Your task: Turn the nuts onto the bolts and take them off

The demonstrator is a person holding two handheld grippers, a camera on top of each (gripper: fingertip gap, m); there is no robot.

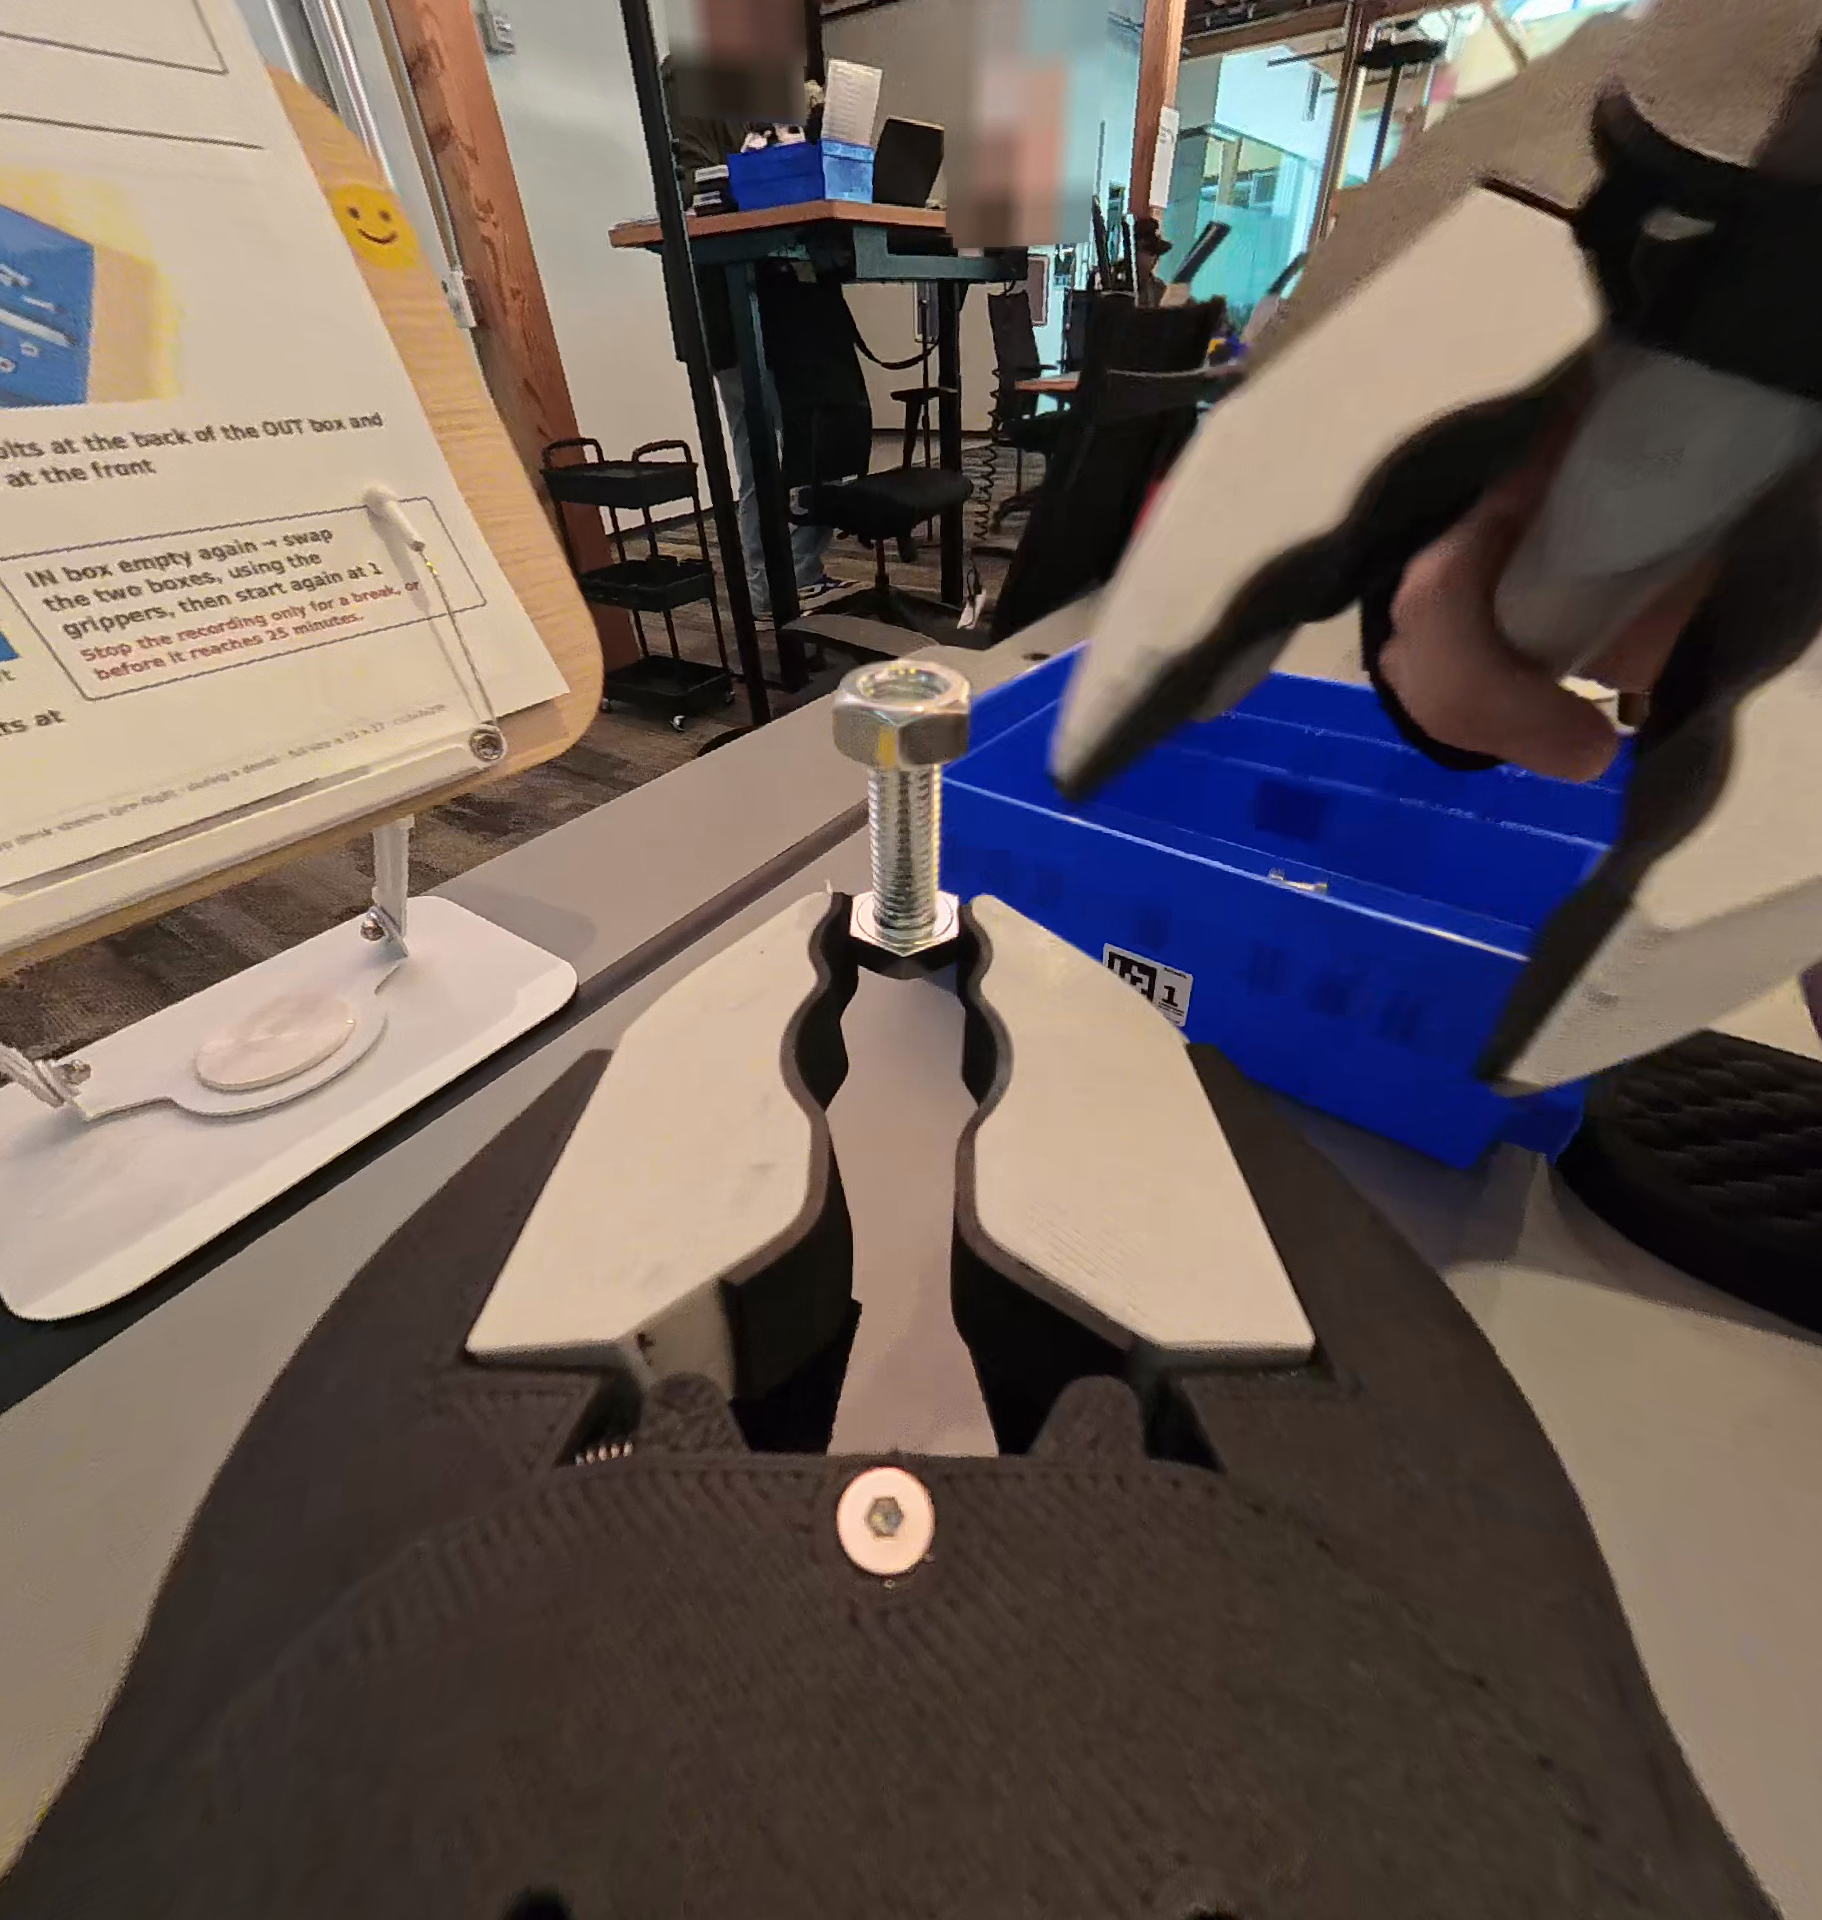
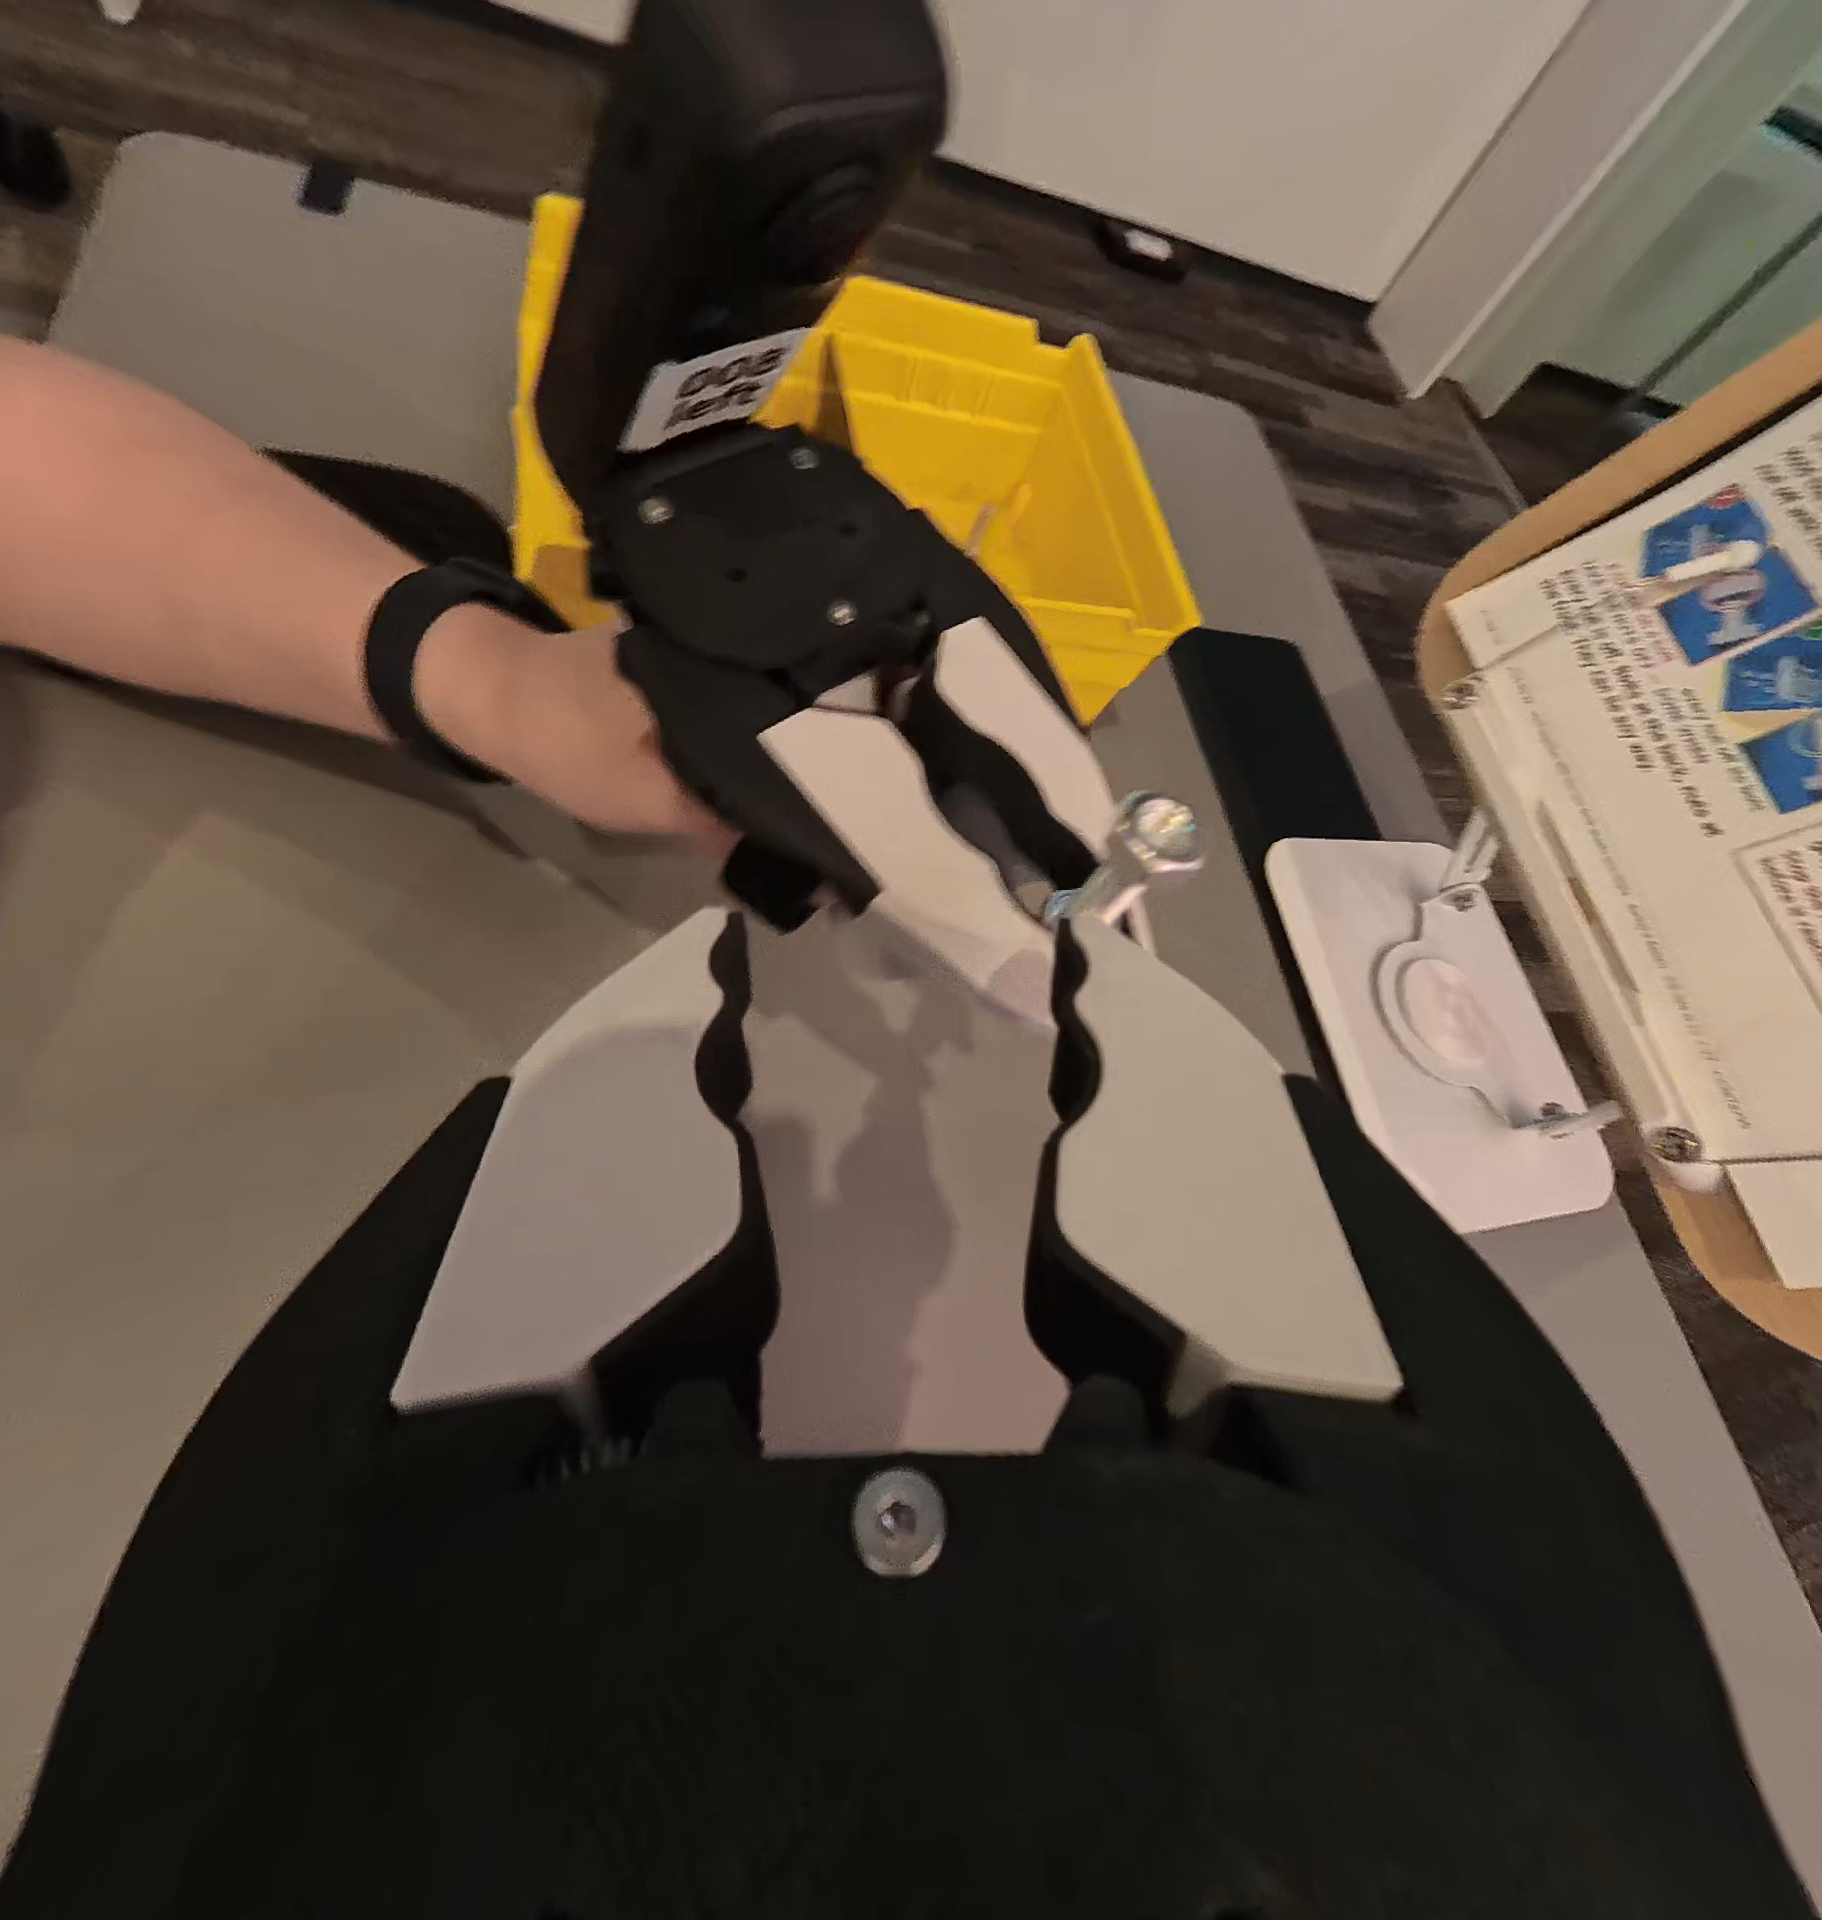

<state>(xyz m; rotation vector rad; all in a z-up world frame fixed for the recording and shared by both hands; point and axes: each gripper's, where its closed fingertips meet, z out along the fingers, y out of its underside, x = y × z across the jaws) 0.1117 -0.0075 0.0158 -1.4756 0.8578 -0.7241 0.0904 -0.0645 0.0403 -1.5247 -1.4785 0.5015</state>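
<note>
Grey table: left hand-held gripper pinching upright silver bolt, nut atop; right hand-held gripper spread.

- The bolt is silver metal with a threaded shaft and a hexagonal head. It stands upright with the head at the bottom, and the head is clamped between the tips of the left tool.
- The nut is silver and hexagonal. It sits on the top end of the bolt, with thread bare below it.
</note>
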